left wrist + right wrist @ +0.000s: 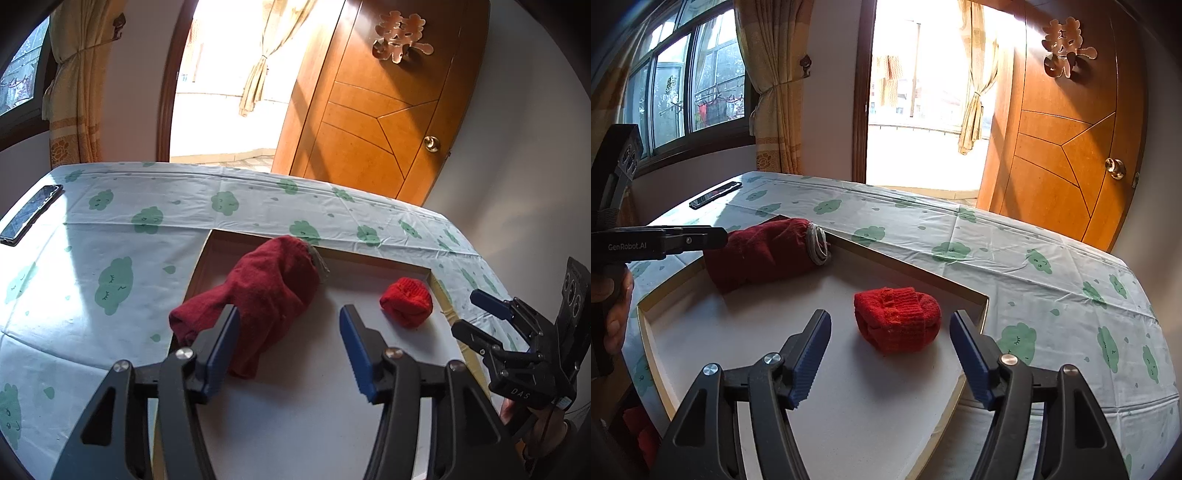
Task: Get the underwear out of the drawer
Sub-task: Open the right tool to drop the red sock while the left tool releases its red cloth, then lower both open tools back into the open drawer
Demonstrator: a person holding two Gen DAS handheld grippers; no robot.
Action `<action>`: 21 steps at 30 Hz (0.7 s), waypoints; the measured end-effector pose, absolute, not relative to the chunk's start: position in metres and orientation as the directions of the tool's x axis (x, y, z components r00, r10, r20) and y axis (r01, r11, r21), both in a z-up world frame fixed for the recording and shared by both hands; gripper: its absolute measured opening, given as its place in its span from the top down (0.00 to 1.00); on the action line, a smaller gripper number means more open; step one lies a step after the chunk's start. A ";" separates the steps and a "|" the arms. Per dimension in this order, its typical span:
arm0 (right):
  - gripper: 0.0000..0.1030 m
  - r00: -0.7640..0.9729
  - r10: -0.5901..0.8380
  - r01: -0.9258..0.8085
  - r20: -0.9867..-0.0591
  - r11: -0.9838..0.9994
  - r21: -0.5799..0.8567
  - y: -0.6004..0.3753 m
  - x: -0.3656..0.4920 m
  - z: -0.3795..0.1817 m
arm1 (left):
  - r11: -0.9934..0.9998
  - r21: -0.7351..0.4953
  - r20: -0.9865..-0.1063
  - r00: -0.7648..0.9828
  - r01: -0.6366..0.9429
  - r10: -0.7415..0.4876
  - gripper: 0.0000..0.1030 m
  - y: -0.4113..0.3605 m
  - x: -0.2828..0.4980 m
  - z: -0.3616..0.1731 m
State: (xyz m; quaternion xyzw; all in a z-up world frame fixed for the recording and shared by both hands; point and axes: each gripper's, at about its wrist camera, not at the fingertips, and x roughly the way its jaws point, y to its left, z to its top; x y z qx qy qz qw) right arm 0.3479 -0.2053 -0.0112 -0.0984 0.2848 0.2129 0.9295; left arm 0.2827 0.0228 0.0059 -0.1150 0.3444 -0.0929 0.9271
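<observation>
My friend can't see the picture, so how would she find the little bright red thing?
Look at the table with the cloud-print cloth, then the open white drawer in front of it. Two red bundles lie inside; the small knitted bundle sits near the drawer's right corner. It is brighter, rounder and much smaller than the long dark red roll on the left.

Left gripper [290,338] jaws stood apart over the white drawer [369,264], nothing pinched between them. Dark red underwear [266,295] lay rolled across the drawer's left part, its near end at the left blue pad [219,354]; contact unclear. A small bright red knit bundle [406,302] sat near the drawer's right wall. Right gripper [476,314] showed at the right edge, jaws apart and empty. A phone [31,214] lay on the cloud-print tablecloth [110,229], far left.
</observation>
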 end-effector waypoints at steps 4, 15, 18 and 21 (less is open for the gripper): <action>0.33 0.744 0.364 -0.469 -0.560 0.881 -0.051 -0.208 0.330 -0.012 | 0.955 -0.270 -0.604 0.751 0.121 -0.266 0.45 0.020 0.267 0.006; 0.28 0.725 0.435 -0.534 -0.534 0.845 -0.037 -0.210 0.268 -0.011 | 0.936 -0.281 -0.574 0.744 0.212 -0.341 0.45 0.003 0.212 0.005; 0.28 0.711 0.456 -0.559 -0.535 0.828 -0.036 -0.209 0.248 -0.013 | 0.927 -0.287 -0.567 0.738 0.241 -0.367 0.44 -0.003 0.195 0.004; 0.27 0.691 0.477 -0.586 -0.543 0.810 -0.034 -0.209 0.227 -0.019 | 0.919 -0.296 -0.565 0.728 0.262 -0.389 0.40 -0.006 0.177 0.000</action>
